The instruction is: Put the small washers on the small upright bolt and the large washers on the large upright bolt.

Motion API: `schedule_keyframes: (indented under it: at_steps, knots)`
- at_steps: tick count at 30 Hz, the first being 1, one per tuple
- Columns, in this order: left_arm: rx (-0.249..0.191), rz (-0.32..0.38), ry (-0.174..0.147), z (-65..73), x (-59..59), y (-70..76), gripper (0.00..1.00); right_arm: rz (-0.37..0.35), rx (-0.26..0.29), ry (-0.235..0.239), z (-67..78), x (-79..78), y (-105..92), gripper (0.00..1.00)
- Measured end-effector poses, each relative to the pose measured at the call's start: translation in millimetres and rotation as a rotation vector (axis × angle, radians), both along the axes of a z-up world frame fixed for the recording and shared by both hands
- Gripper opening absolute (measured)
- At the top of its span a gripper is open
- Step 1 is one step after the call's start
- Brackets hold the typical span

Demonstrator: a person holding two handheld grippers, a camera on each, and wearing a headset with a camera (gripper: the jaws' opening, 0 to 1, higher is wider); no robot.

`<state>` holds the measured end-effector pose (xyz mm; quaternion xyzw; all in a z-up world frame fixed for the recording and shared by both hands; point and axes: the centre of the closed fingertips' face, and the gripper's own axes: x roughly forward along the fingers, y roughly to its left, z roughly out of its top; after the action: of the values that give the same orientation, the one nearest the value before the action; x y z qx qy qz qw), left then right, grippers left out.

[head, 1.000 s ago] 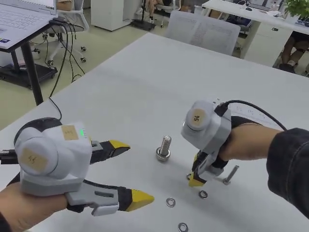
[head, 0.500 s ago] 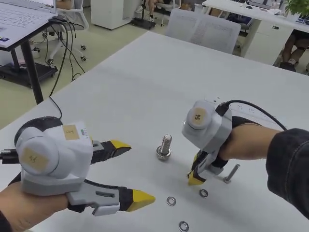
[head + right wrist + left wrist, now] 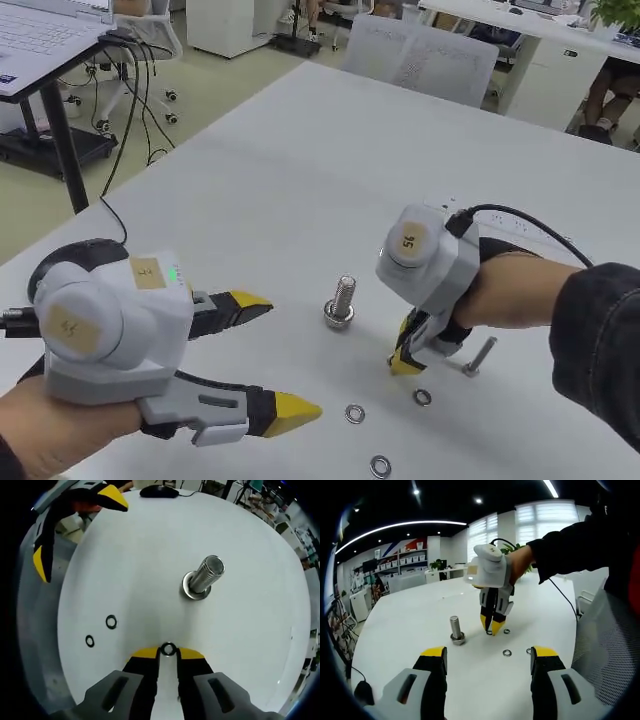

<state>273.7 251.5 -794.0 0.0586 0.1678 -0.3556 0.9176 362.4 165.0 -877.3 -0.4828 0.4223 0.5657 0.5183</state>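
The large upright bolt stands on the white table, and it also appears in the right gripper view and the left gripper view. My right gripper points down just right of it, shut on a washer pinched between its yellow tips, close to the table surface. A small bolt stands behind that hand. Three loose washers lie in front. My left gripper hovers open at lower left, nothing between its fingers.
The table's left edge drops to the floor, where a laptop stand with cables is. A black cable trails from the right gripper. Chairs and desks stand beyond the far edge.
My right gripper has risen slightly with the washer in its tips. The left gripper has stayed put and open.
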Motion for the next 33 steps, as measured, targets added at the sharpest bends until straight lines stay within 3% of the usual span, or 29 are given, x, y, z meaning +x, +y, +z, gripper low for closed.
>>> schedule_keyframes:
  at_steps: [33]
  knots:
    - [0.005, -0.041, 0.008, 2.5, -0.8, -8.0, 0.69, -0.029, 0.005, -0.006, 1.3, 1.8, 0.9, 0.14]
